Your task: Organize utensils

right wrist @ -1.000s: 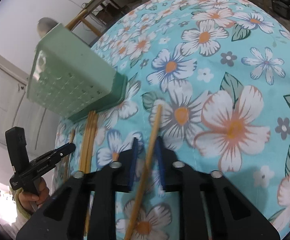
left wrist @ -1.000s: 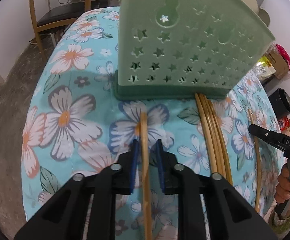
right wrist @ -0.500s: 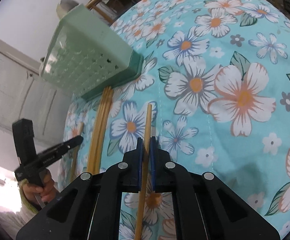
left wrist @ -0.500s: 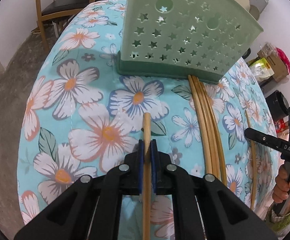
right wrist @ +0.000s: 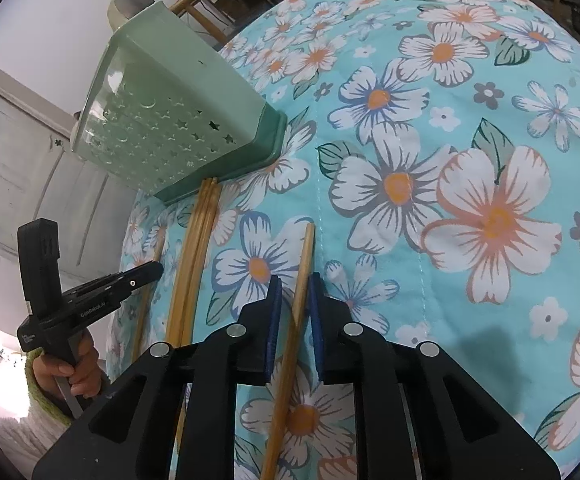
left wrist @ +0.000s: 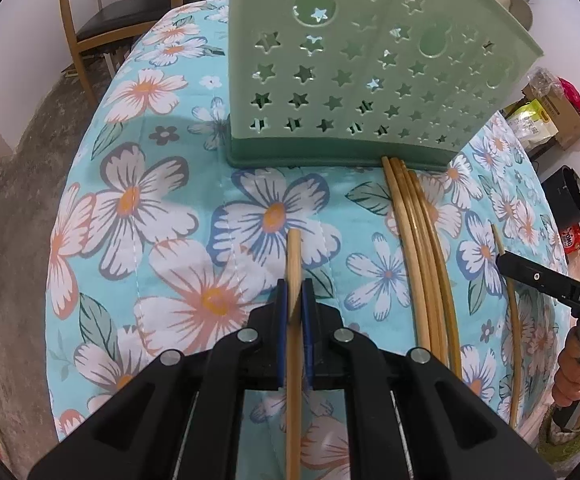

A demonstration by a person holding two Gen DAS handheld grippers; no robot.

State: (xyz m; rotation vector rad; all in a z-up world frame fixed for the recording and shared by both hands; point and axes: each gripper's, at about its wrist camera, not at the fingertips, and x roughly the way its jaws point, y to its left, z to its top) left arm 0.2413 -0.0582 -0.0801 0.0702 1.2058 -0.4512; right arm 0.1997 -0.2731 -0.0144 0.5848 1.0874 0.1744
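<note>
Right gripper (right wrist: 294, 296) jaws have just been opening; its chopstick (right wrist: 296, 304) now lies loose between them on the flowered tablecloth (right wrist: 470, 128). Left gripper (left wrist: 294, 300) clamps another chopstick (left wrist: 293, 264), short of the green holder (left wrist: 350, 92) at the table's far edge.

Right gripper (right wrist: 293, 300) at six o'clock, jaws just easing apart, blue pads clear of the chopstick (right wrist: 296, 312) lying between them on the floral cloth (right wrist: 470, 128). Green holder (right wrist: 177, 120) at ten o'clock; bundled chopsticks (right wrist: 193, 256) touch its base. Left gripper (right wrist: 157, 267) at eight o'clock.
</note>
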